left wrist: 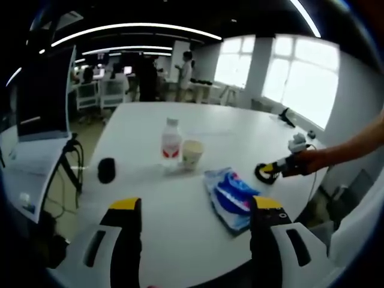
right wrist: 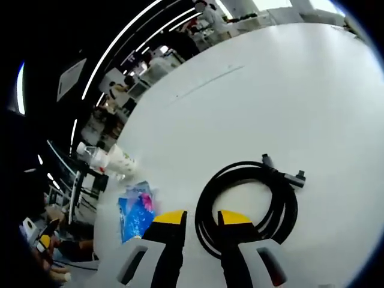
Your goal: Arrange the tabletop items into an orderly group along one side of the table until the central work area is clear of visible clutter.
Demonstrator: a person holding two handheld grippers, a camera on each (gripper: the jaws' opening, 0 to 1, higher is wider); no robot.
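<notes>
Bright windows (left wrist: 282, 78), ceiling light strips (left wrist: 132, 28), office chairs (left wrist: 99, 93).

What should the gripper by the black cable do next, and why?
Probably close the right gripper on the coiled black cable. Its yellow-tipped jaws stand slightly apart right at the coil's near edge, with a strand seemingly between them. In the left gripper view the cable lies apart from the bottle, cup and blue packet, so gripping it likely comes before moving it toward them.

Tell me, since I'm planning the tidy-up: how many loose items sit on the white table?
5: a clear plastic bottle, a paper cup beside it, a small black round object, a blue plastic packet, and a coiled black cable at the right gripper. Others may be hidden.
</notes>
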